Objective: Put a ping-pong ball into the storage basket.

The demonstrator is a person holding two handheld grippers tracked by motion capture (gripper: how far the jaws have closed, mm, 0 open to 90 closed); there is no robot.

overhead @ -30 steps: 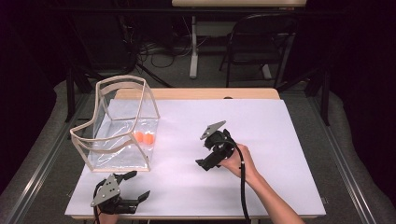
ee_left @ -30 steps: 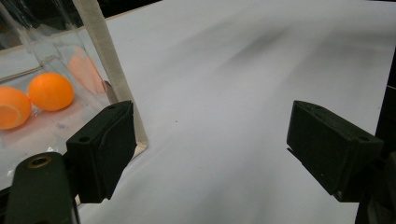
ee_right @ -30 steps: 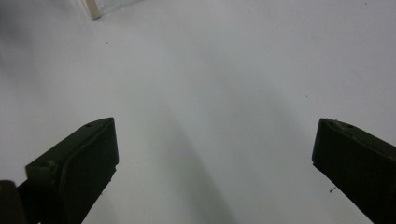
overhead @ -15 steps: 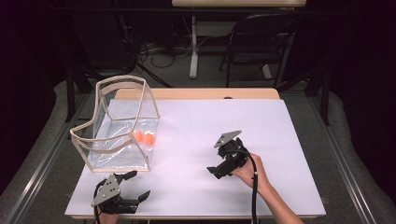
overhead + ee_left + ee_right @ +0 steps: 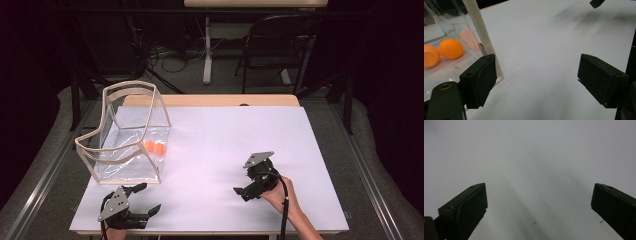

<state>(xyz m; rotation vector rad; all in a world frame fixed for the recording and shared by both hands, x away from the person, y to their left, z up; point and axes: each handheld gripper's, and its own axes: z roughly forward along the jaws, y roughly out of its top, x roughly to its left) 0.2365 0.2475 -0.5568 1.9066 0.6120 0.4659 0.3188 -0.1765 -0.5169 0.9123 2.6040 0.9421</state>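
Grippers both stand spread and empty: the left gripper (image 5: 142, 199) sits at the near corner of the clear bag (image 5: 131, 135), the right gripper (image 5: 243, 191) well apart over bare white table (image 5: 225, 130). Two orange balls (image 5: 442, 51), one perhaps dented, lie inside the bag. Placing looks finished; next likely calls for steadying or closing the bag.

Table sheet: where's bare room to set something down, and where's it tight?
Free: the white sheet between the clear bag and the right gripper, plus the far right corner. Tight: the near left corner, where the open left gripper sits near the bag holding two orange balls.
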